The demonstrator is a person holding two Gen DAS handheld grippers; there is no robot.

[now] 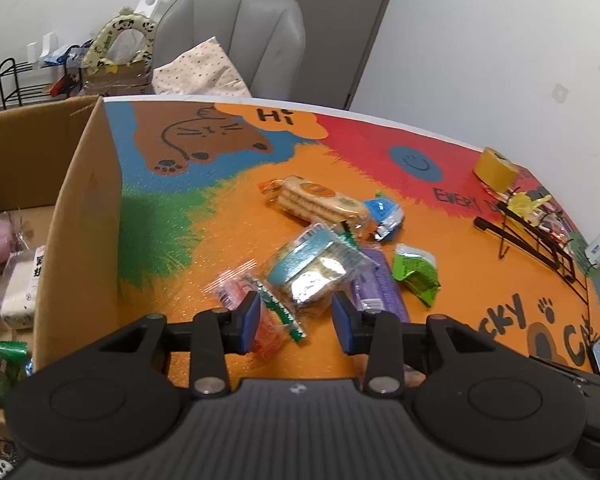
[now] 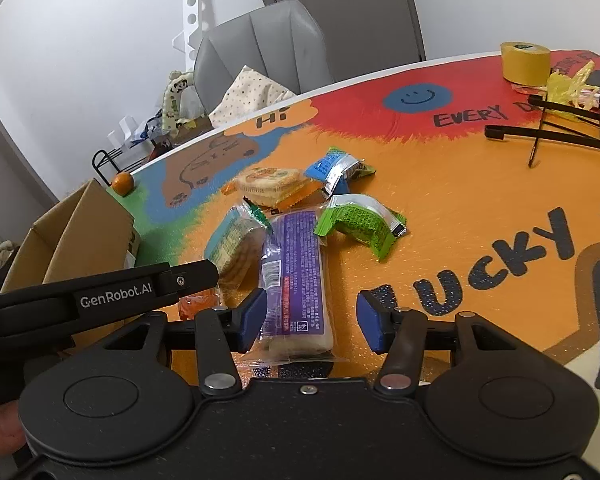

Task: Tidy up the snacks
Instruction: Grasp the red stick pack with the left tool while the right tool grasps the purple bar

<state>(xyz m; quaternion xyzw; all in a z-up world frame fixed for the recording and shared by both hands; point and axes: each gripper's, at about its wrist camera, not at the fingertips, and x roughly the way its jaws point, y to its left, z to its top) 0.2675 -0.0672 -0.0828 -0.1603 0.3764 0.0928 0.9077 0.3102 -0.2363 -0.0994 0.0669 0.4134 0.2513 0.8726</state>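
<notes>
The left gripper (image 1: 298, 316) hangs tilted down over a loose heap of snacks on the glossy, pebbled table mat (image 1: 228, 216), which is painted in orange, red, green and blue patches. Its blue pads stand fairly narrow. In the gap between them lie the near corner of a clear crinkled pack with a teal band (image 1: 312, 268), stacked round crackers showing through it, and a soft red packet with a green-and-white striped edge (image 1: 274, 326). Neither pad visibly presses on either one.

The right gripper (image 2: 312, 320) sits just to the right of the left one, jaws moderately wide. A long, flat, purple-printed pack (image 2: 296, 264) with a pale slab inside lies lengthwise between its pads. The left pad is at the wrapper's edge and the right pad stands clearly apart from it, so nothing is clamped.

Beyond both sets of fingertips lies a transparent sleeve of rectangular crackers with an orange label (image 1: 320, 200). Just right of that is a blue foil pouch with silver ends (image 1: 384, 212), and nearer the right gripper is a crumpled bright green foil packet (image 1: 416, 272).

To the left of the left gripper stands an open brown cardboard box (image 1: 80, 208) with bagged snacks inside. Far off to the right are a yellow roll of tape (image 1: 494, 168) and a black wire rack (image 1: 540, 240)
</notes>
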